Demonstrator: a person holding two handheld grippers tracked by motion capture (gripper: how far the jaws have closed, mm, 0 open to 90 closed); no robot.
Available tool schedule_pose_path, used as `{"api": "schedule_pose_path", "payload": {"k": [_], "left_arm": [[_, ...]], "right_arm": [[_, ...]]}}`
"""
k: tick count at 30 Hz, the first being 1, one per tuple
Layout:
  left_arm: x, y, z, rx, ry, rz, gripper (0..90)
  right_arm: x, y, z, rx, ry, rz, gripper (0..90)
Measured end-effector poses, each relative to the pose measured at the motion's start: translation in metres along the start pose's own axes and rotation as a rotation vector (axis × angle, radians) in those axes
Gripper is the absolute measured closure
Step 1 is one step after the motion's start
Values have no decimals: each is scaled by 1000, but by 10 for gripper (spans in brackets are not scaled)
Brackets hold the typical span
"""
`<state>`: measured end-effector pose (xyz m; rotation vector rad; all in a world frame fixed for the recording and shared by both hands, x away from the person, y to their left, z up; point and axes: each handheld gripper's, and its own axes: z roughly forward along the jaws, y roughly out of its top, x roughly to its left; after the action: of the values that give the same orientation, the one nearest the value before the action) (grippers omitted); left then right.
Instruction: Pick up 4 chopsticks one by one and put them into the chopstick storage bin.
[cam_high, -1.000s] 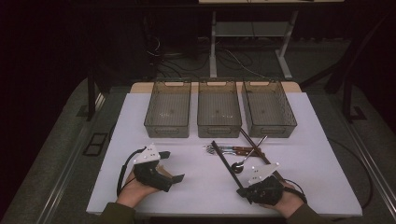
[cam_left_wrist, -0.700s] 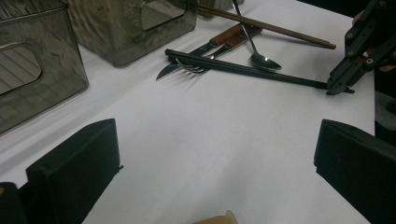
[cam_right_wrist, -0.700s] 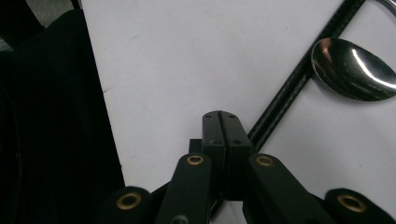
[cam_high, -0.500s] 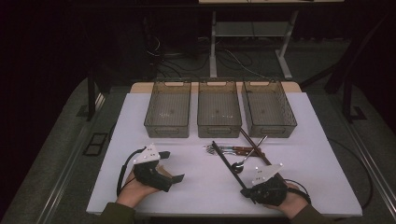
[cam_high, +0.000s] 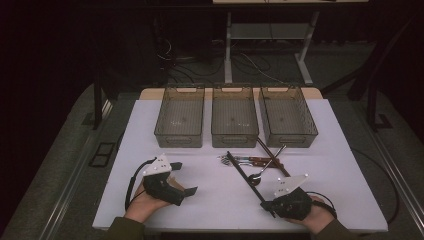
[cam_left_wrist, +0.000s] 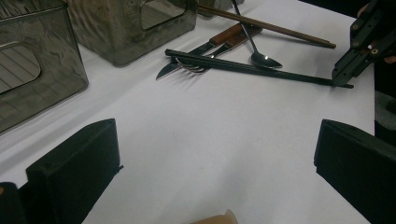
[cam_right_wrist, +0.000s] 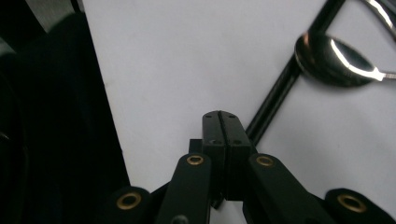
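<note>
Grey plastic bins (cam_high: 235, 117) three, black chopsticks (cam_high: 245, 176) two, spoon (cam_high: 260, 171) one

A lab-style recording space: a white table (cam_high: 220, 200) on a dark floor, loose cables (cam_high: 250, 62) and a bare metal desk frame (cam_high: 270, 35) behind.

The white desk (cam_high: 210, 195) carries three clear bins (cam_high: 235, 116) in a row along its far side. Just in front of them lies a loose heap of cutlery (black chopsticks (cam_high: 245, 175), brown chopsticks (cam_high: 272, 157), a spoon (cam_high: 257, 176), a wooden-handled knife (cam_high: 252, 161)).
</note>
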<state>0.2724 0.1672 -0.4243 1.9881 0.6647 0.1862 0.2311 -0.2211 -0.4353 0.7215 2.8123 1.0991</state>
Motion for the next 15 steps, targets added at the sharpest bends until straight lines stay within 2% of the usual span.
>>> {"api": "schedule_pose_path", "payload": {"k": [4, 6, 7, 10, 11, 15], "left_arm": [[0, 0, 1, 2, 0, 2, 0], [0, 0, 1, 3, 1, -1, 0], [0, 0, 1, 4, 1, 1, 0], [0, 0, 1, 4, 0, 2, 0], [0, 0, 1, 1, 0, 0, 0], [0, 0, 1, 1, 0, -5, 0]], "right_arm": [[-6, 9, -2, -37, -13, 11, 893], [-17, 21, -1, -67, -40, 35, 894], [-17, 21, -1, -67, -40, 35, 894], [-32, 37, 7, -76, -74, 62, 893], [-32, 37, 7, -76, -74, 62, 893], [-49, 56, 20, -67, -116, 79, 894]]}}
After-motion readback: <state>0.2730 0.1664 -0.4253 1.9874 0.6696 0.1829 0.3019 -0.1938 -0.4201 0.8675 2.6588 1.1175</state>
